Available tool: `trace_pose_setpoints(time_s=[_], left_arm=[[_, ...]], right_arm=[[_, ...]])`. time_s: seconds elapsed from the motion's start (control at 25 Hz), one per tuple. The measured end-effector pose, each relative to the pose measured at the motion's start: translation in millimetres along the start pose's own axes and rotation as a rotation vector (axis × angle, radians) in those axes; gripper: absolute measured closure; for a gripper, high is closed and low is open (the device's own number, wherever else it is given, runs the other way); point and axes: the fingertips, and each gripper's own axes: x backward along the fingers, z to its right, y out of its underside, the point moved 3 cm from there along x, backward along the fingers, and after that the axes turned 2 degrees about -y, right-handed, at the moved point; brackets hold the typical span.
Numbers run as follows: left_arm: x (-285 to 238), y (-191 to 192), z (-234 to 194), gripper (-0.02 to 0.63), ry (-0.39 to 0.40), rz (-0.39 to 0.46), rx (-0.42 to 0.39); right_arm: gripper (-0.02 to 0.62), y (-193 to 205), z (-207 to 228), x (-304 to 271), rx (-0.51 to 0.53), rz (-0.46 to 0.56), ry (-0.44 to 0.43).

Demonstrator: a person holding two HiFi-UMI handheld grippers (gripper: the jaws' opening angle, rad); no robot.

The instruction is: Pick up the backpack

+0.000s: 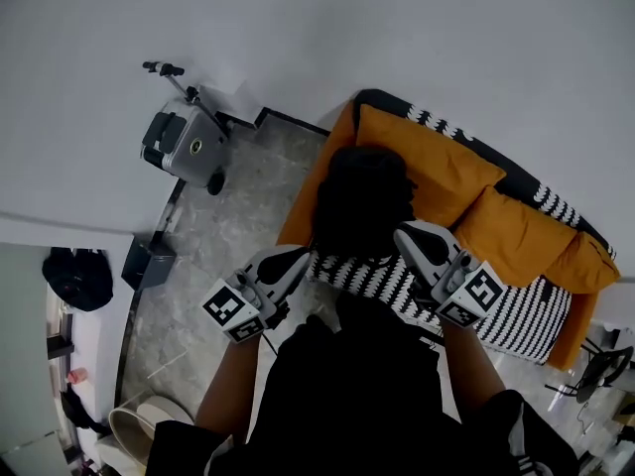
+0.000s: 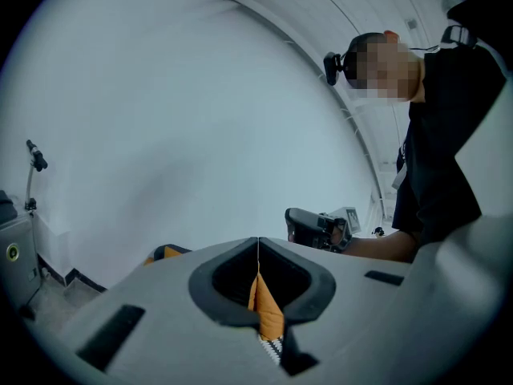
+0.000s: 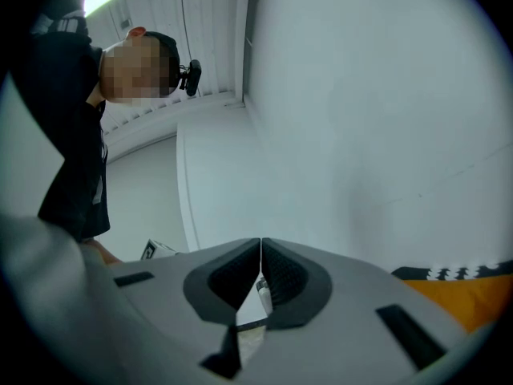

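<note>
1. The black fabric backpack (image 1: 362, 201) sits slumped on the seat of the sofa with orange cushions and a black-and-white striped cover (image 1: 516, 315). Its far side leans against an orange cushion. That prop seems to keep it upright and leaves its near side open to someone coming from the front.
2. The left tool (image 1: 296, 259), a grey two-jaw piece carrying a black-and-white marker cube, is held level by the backpack's lower left edge. Its jaws are pressed together and grip nothing. The left gripper view shows only orange and striped sofa fabric beyond the slit between the pads.
3. The right tool (image 1: 410, 234), of the same make, is held level by the bag's lower right edge. Its jaws also meet and it carries nothing.
4. The two tools flank the bag, one on each side, which suits a two-handed lift. With both jaws together this reads as an approach, not a grasp. They would have to part before either could take a strap or handle.
5. From the head view I cannot tell whether either tip touches the bag. The bag shows only as a dark mass, so no strap or top handle can be picked out. Soft fabric is likely to sag and slip if pinched loosely.
6. A grey exercise machine with a black handlebar (image 1: 184, 142) stands by the white wall on the grey stone-patterned floor (image 1: 228, 236). It is well apart from the sofa and out of the way of the lift.
</note>
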Motion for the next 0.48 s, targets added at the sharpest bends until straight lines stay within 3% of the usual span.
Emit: trace_pose_setpoints(time_s=[0.12, 0.48], left_arm=[[-21.7, 2.4, -5.9, 0.583, -0.020, -0.060, -0.036], [-76.3, 7.2, -21.5, 0.582, -0.059, -0.108, -0.090]], right_arm=[[0.568, -11.1, 19.9, 4.4, -0.009, 0.028, 0.001], [0.568, 2.0, 87.1, 30.4, -0.048, 0.021, 0.074]])
